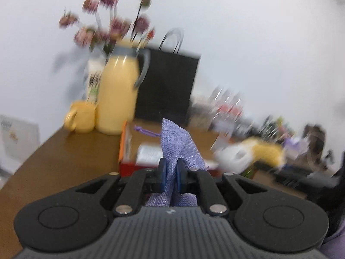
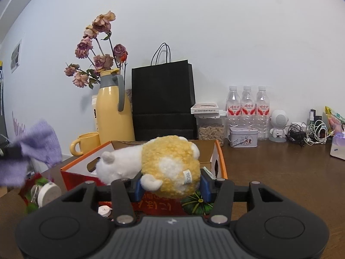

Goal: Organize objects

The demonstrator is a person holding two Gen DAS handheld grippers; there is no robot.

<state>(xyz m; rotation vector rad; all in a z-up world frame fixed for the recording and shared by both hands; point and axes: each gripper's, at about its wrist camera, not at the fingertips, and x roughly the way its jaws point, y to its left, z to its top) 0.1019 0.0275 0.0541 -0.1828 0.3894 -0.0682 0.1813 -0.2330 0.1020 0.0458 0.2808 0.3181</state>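
Over box point(image 2: 217, 151), plush toy point(image 2: 163, 168) crosswise, head left

Pouch point(image 1: 179, 142): coarse lilac woven cloth. Plush toy point(image 2: 163, 166): fuzzy yellow-white fabric. Worktop point(image 2: 280, 172): smooth brown wood. Bag point(image 2: 162, 99): matt black paper.

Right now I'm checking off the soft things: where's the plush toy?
In the right wrist view the plush toy is clamped between the right gripper's fingers, above the open orange-rimmed box, in front of the black paper bag.
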